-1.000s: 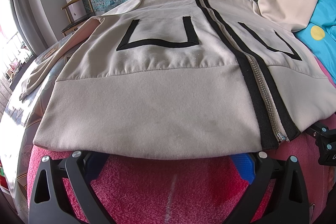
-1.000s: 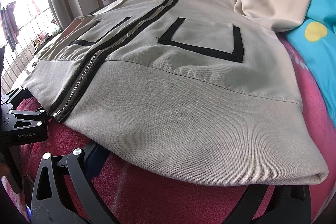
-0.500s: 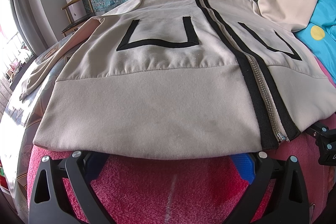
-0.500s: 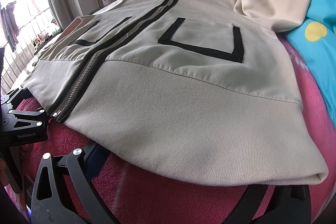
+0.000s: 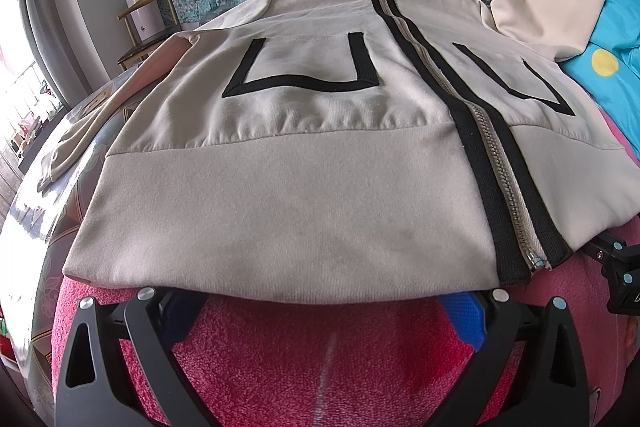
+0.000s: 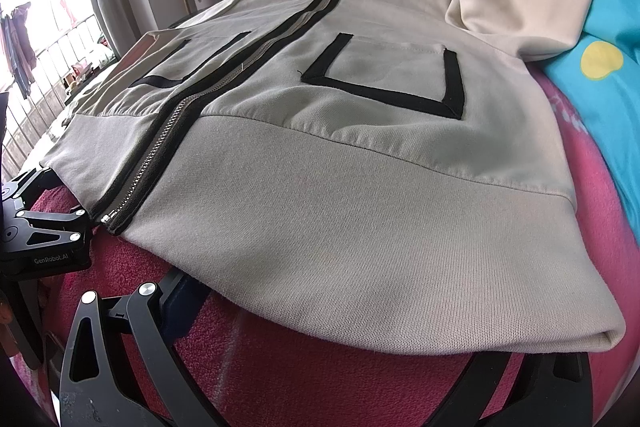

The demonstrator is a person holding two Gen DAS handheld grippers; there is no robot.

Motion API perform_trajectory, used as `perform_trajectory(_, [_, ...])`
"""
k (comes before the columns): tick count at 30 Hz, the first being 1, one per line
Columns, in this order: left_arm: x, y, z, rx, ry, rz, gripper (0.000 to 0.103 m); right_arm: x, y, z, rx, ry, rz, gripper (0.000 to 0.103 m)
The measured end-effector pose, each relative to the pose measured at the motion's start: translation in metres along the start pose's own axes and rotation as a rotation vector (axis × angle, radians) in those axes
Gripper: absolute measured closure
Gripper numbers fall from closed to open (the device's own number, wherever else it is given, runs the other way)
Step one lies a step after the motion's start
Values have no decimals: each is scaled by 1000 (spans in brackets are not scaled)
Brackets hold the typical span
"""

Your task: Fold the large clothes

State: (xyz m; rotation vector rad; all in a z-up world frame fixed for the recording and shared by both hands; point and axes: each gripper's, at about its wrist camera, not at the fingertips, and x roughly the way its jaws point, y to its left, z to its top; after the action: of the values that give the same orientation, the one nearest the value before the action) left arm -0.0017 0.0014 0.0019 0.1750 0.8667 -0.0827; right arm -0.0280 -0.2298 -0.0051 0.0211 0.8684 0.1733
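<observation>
Lining up both spread-wide grippers, left gripper [image 5: 320, 311] and right gripper [image 6: 352, 331], at the jacket [image 5: 304, 155] hem; next probably pinch it.

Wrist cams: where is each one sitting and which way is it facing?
Left wrist: low at the jacket hem, left of the zipper, facing the collar; left gripper open, fingertips under the hem, right gripper at its right edge.
Right wrist: low at the hem right of the zipper, facing the collar; right gripper open.
Shared: jacket, zipper, pink blanket.
</observation>
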Motion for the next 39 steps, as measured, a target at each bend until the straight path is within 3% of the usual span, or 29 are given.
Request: perform_trajectory(39, [-1, 0, -2, -2, -11, -1, 6, 0, -1, 0, 6, -9, 9, 7])
